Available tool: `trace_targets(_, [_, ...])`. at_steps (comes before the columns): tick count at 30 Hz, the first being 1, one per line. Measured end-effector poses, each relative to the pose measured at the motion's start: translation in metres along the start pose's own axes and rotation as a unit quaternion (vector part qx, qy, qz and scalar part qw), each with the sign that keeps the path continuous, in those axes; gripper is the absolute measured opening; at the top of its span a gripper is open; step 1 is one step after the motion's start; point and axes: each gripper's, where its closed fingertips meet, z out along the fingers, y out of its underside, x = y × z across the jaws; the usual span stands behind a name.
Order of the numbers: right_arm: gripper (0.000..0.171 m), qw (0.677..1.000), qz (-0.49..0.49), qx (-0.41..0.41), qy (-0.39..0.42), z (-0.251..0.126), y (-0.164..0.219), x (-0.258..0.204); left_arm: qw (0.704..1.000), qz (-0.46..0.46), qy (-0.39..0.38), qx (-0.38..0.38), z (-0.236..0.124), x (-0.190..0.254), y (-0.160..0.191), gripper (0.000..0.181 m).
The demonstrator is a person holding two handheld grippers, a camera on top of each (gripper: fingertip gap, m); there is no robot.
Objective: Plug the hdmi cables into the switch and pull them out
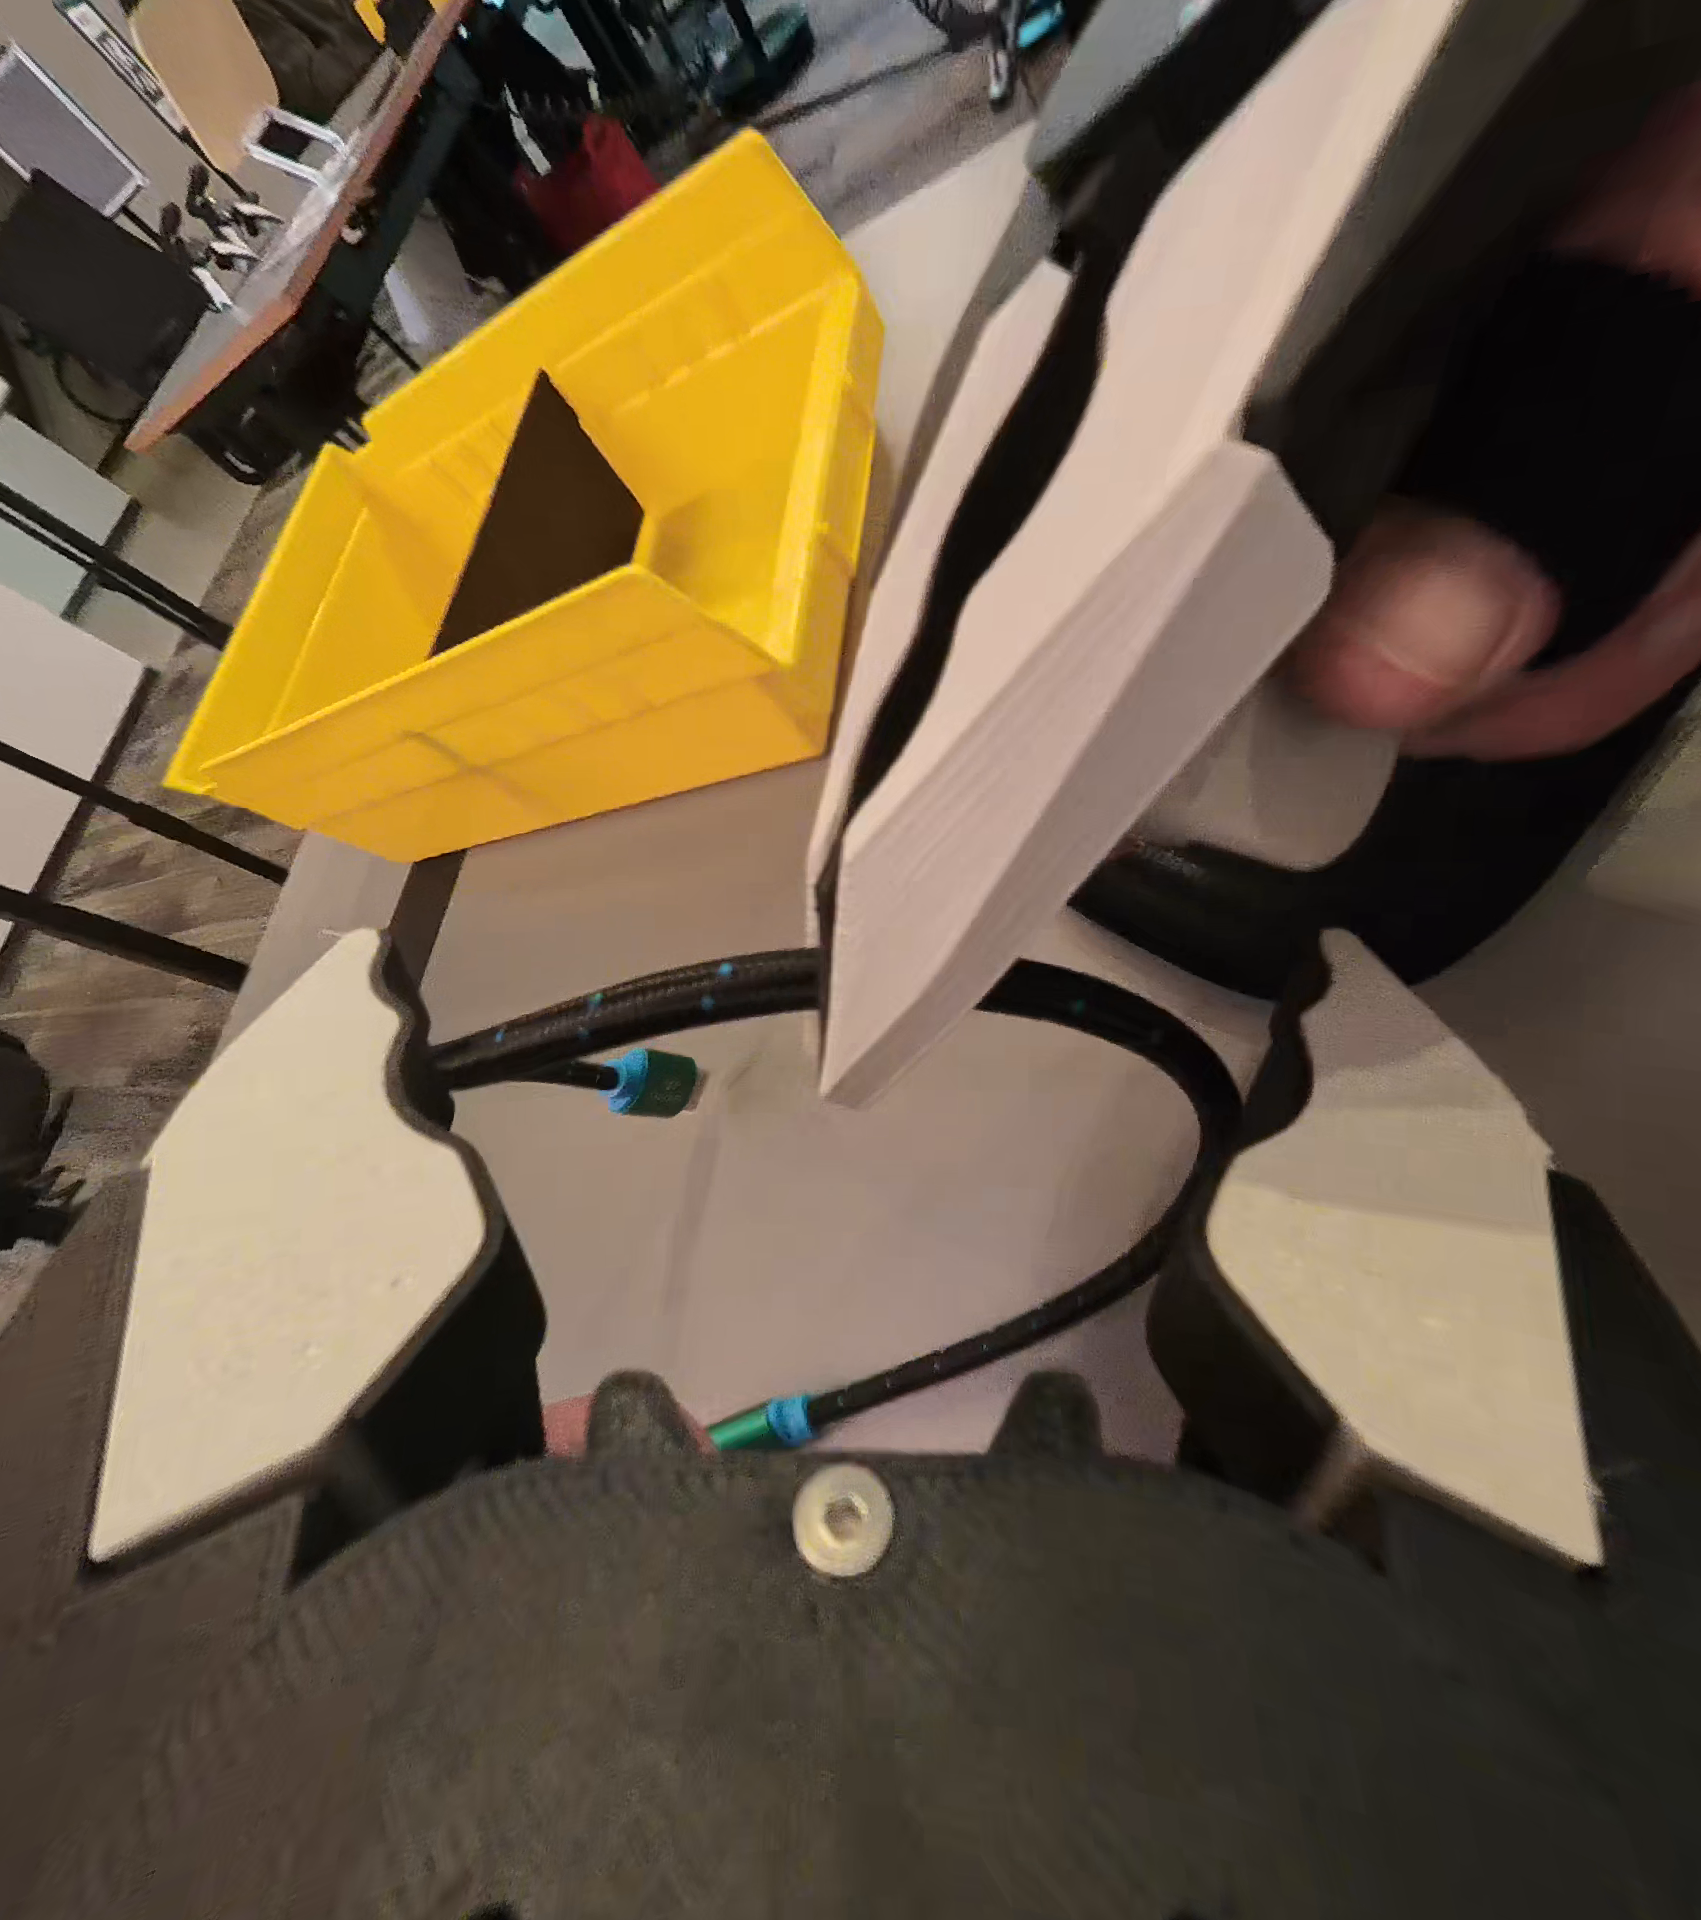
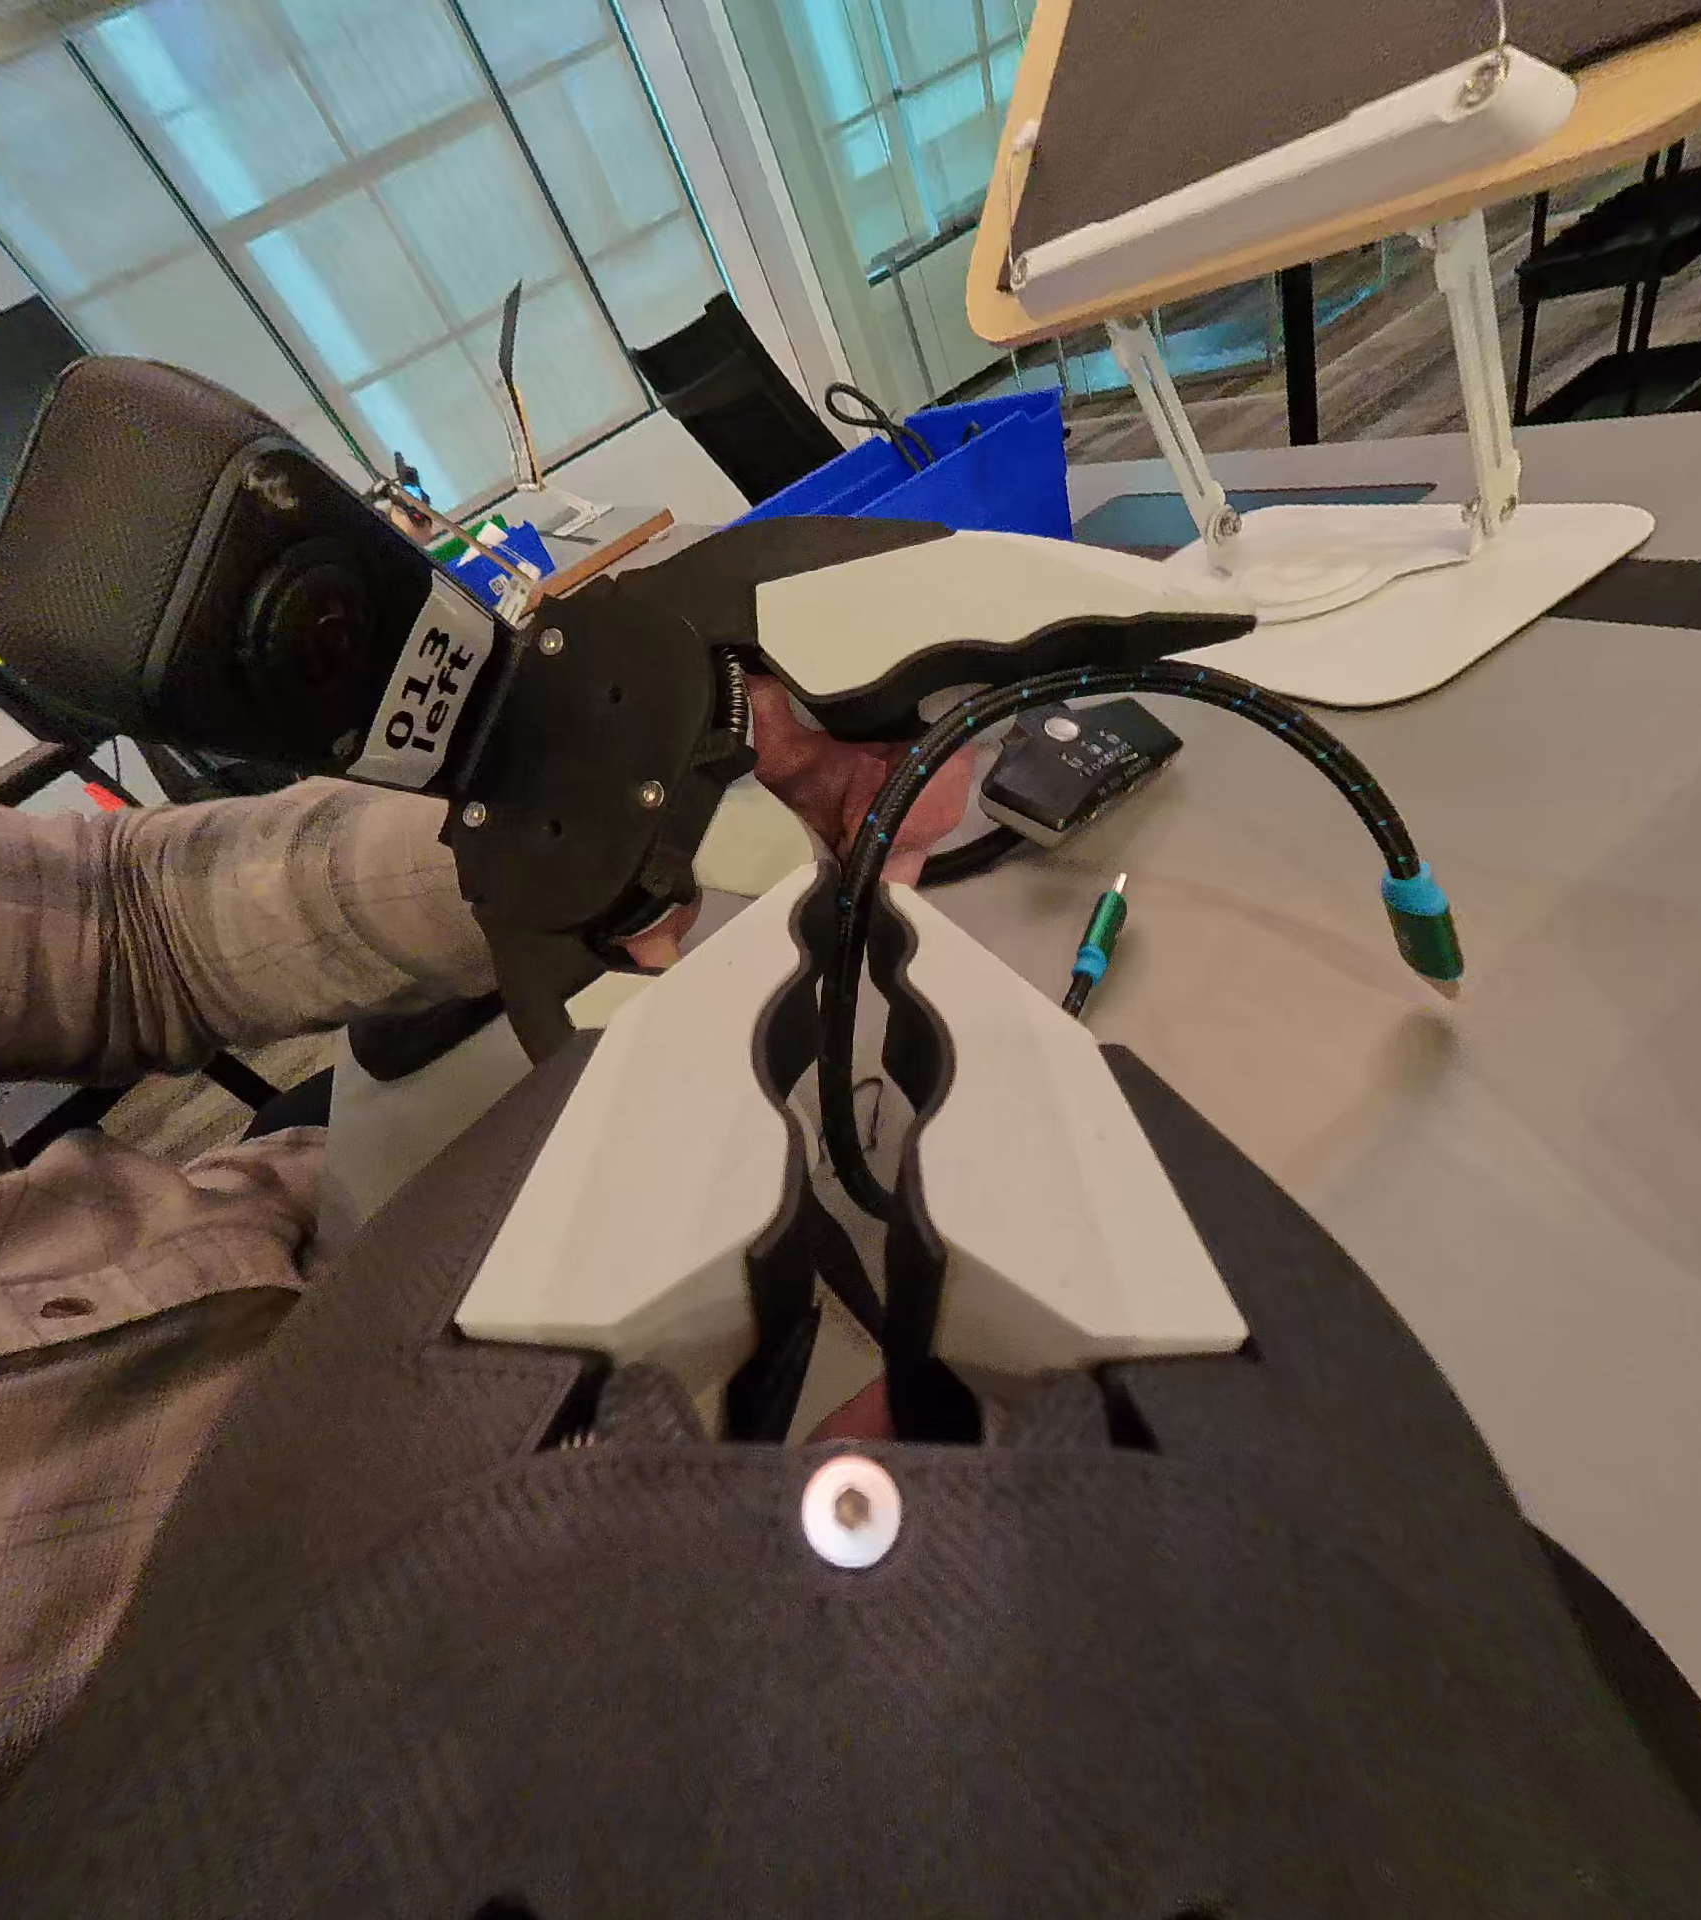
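Note:
My right gripper (image 2: 851, 894) is shut on a black braided HDMI cable (image 2: 1241, 696). The cable arcs to the right and its green plug (image 2: 1426, 930) hangs just above the grey table. A second green plug (image 2: 1100, 925) lies on the table near the small black switch (image 2: 1074, 769). In the left wrist view my left gripper (image 1: 851, 966) is open wide, its fingers either side of the cable loop (image 1: 1189, 1101). The right gripper (image 1: 841, 997) comes in from the upper right and pinches the cable. The held cable's plug (image 1: 747, 1432) sits near the left gripper's base; the other plug (image 1: 664, 1081) lies farther off.
A yellow bin (image 1: 565, 675) stands on the table beyond the cables. A white laptop stand (image 2: 1397, 582) is behind the switch, and a blue bag (image 2: 929, 468) sits farther back. A person's sleeve (image 2: 150, 935) holds the left gripper (image 2: 1230, 618). My hands' fingertips stand some 5 cm from each other. The small black switch (image 2: 1074, 769) is about 20 cm from both grippers' fingertips.

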Motion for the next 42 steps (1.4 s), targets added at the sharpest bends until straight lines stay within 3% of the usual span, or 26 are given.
trace_targets(9, [0.002, 0.998, 0.022, 0.048, -0.045, 0.013, -0.023, -0.016, 0.998, 0.016, -0.061, 0.025, -0.013, -0.022, -0.009, 0.143])
trace_targets(23, [0.002, 0.993, 0.009, 0.068, -0.095, 0.003, -0.043, -0.039, 0.99, 0.059, -0.114, 0.066, -0.023, -0.036, -0.026, 0.047])
trace_targets(31, [0.003, 0.993, -0.014, 0.06, -0.096, 0.0, -0.048, -0.044, 0.987, 0.083, -0.125, 0.057, -0.027, -0.039, -0.028, 0.026])
trace_targets(34, [0.004, 0.994, -0.068, 0.052, -0.066, 0.0, -0.048, -0.043, 0.988, 0.084, -0.114, 0.055, -0.029, -0.038, -0.028, 0.022])
trace_targets(36, [0.016, 0.987, -0.144, 0.048, -0.043, -0.005, -0.05, -0.046, 0.991, 0.075, -0.098, 0.057, -0.03, -0.036, -0.028, 0.02])
trace_targets(39, [0.034, 0.954, -0.299, 0.007, 0.009, -0.012, -0.05, -0.043, 0.995, 0.069, -0.036, 0.068, -0.033, -0.025, -0.03, 0.02])
trace_targets(42, [0.034, 0.918, -0.395, 0.004, -0.031, -0.012, -0.054, -0.065, 0.994, 0.075, 0.028, 0.073, -0.037, -0.01, -0.035, 0.021])
